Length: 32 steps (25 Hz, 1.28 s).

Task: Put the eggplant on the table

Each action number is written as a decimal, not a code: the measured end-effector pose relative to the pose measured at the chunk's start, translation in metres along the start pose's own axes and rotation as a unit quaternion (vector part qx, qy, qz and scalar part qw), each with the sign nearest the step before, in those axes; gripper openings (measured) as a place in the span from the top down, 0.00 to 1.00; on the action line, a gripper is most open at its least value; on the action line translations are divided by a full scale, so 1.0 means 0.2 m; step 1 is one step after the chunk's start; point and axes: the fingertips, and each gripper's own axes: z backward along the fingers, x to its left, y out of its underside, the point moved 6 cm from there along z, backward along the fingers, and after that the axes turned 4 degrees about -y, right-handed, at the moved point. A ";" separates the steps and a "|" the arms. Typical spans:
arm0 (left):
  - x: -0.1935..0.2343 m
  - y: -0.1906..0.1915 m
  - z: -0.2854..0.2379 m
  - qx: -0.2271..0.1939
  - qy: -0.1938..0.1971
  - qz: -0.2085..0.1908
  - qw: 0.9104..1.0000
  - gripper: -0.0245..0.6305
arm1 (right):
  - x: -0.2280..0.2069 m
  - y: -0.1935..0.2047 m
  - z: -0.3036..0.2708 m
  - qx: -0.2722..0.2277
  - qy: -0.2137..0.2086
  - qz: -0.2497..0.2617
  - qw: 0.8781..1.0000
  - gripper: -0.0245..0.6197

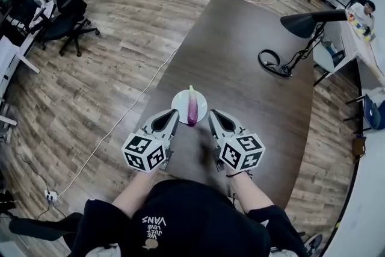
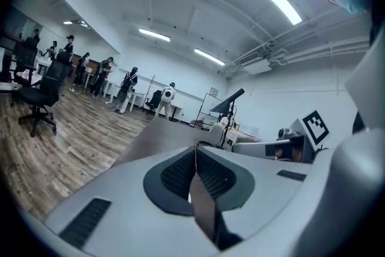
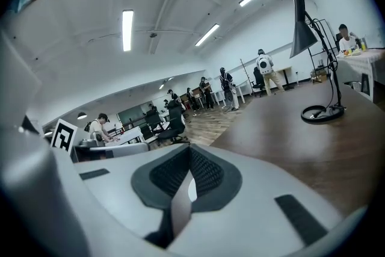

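Note:
A purple eggplant (image 1: 192,109) with a green stem lies across a small white plate (image 1: 180,103) on the dark brown table (image 1: 240,57), near its front end. My left gripper (image 1: 172,114) sits just left of the plate and my right gripper (image 1: 213,114) just right of it, both apart from the eggplant. The left gripper view shows the left gripper (image 2: 195,156) with its ribbed pads pressed together and nothing between them. In the right gripper view the right gripper (image 3: 189,159) is shut and empty too. Neither gripper view shows the eggplant or the plate.
A black desk lamp (image 1: 308,22) with a ring base (image 1: 274,62) stands at the table's far right. Black office chairs (image 1: 67,6) and desks line the left side on the wooden floor. A white cable (image 1: 129,111) runs across the floor left of the table. Several people stand at the far end of the room.

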 end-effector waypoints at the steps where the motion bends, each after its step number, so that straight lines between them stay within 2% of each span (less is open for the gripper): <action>1: 0.00 0.00 0.01 -0.002 -0.002 -0.002 1.000 0.94 | 0.00 0.01 0.01 0.001 0.001 0.002 1.000 0.93; 22: -0.01 0.04 0.02 -0.001 -0.019 -0.005 1.000 0.94 | -0.02 0.06 -0.01 0.026 -0.006 0.006 1.000 0.93; 32: -0.02 0.02 0.02 -0.003 -0.012 -0.010 1.000 0.94 | -0.02 0.06 -0.01 0.032 -0.002 0.010 0.999 0.93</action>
